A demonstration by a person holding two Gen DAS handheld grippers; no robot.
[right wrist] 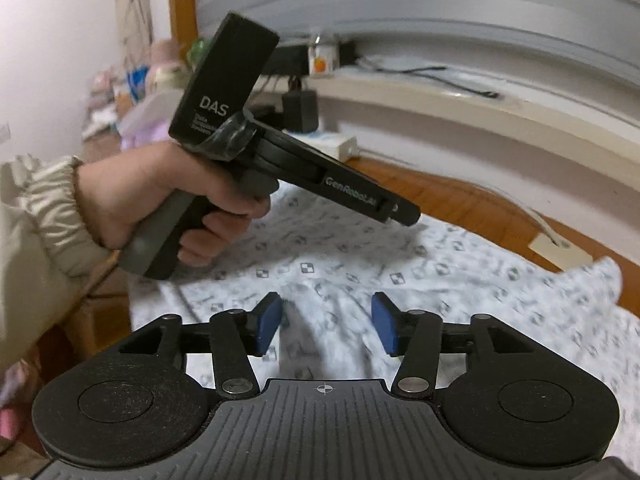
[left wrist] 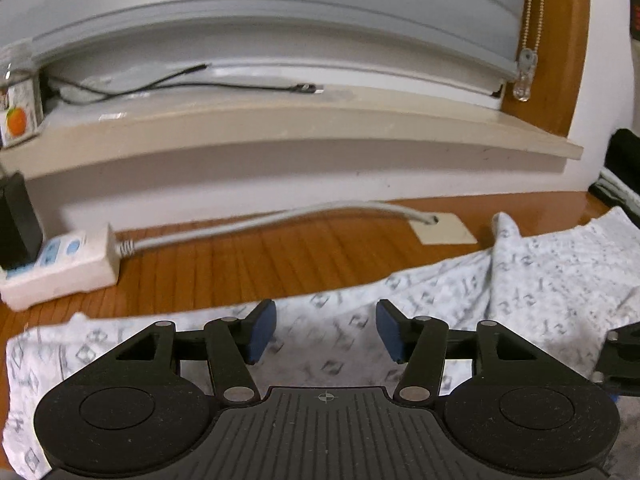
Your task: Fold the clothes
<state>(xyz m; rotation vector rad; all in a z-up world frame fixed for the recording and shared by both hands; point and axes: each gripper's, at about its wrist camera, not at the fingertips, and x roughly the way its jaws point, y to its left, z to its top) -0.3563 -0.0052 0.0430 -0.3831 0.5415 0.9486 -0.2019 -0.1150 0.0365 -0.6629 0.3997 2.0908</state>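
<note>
The garment [right wrist: 400, 264], a thin white cloth printed with small grey motifs, looks light and limp, likely to sag and slide, so an edge or corner, such as the far right one, seems the best hold. It lies spread and rumpled on the wooden table [left wrist: 240, 264]. The left gripper [left wrist: 326, 330] and right gripper [right wrist: 326, 326] hover over it, jaws wide apart, holding nothing.

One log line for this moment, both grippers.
left gripper: open, empty | right gripper: open, empty | patterned cloth: spread on table, ungrasped
</note>
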